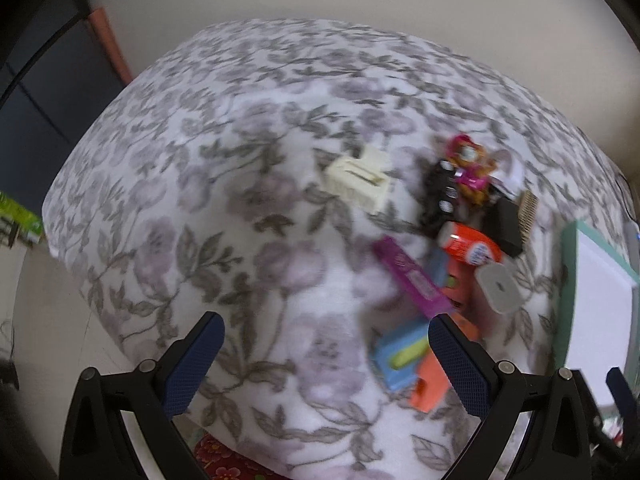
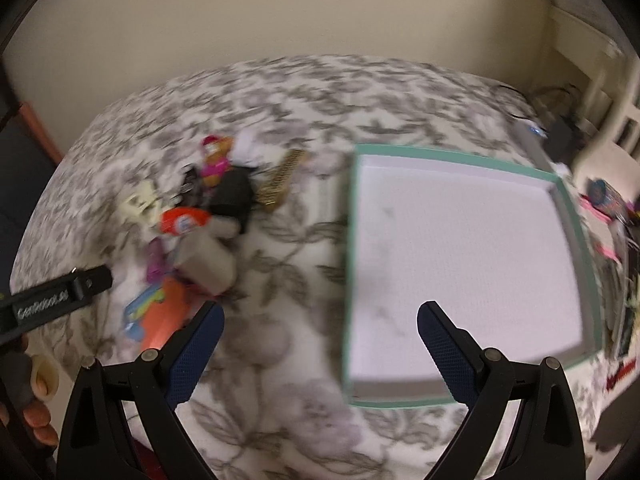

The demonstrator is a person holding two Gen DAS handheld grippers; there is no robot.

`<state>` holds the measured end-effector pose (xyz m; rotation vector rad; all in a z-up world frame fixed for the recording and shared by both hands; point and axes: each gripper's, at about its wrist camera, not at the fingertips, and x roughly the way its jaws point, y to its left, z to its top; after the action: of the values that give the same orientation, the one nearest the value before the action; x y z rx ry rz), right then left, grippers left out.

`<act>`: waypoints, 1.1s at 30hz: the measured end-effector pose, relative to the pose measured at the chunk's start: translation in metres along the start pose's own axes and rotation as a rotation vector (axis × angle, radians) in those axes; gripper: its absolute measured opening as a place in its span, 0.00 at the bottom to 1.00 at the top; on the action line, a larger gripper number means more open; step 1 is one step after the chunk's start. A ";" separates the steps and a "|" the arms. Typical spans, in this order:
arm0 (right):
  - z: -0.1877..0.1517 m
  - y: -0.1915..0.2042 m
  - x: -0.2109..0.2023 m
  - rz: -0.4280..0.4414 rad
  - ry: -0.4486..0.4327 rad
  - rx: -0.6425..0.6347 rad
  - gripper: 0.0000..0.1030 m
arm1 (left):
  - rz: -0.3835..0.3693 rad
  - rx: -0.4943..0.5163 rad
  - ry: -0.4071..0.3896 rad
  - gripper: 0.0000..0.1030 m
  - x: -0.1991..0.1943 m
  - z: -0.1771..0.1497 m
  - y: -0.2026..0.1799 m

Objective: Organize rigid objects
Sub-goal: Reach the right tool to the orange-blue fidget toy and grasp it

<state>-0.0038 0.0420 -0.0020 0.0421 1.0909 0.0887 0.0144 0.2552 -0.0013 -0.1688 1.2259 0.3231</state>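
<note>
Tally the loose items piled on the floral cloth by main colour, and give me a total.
Cream: 1, the block
Black: 2, the car and box
Orange: 3, bottle, figure, toy
Purple: 1, bar
Grey: 1, pad
Gold: 1, comb
Total: 9

Setting: a room in a private home. Indicators: the work surface is covered with a soft floral-print cloth [image 1: 248, 184] in grey and lilac, set against a plain cream wall [image 2: 280, 12]. Small household items are heaped together on the cloth, including a toy figure [image 1: 470, 168], an orange bottle [image 1: 470, 246] and a purple tube [image 1: 412, 278]. White-painted wooden furniture [image 2: 612, 92] and loose cables [image 2: 540, 96] occupy the far right corner.
</note>
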 end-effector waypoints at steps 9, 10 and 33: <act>0.002 0.058 0.035 0.134 0.102 -0.072 0.95 | 0.067 -0.145 0.054 1.00 0.022 0.006 0.044; 0.001 0.064 0.041 0.135 0.116 -0.070 0.95 | 0.084 -0.175 0.064 1.00 0.025 0.005 0.052; 0.000 0.104 0.078 0.019 0.182 -0.078 0.95 | 0.071 -0.279 0.082 1.00 0.039 0.012 0.087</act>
<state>0.0266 0.1527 -0.0630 -0.0262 1.2683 0.1541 0.0083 0.3472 -0.0303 -0.3831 1.2662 0.5538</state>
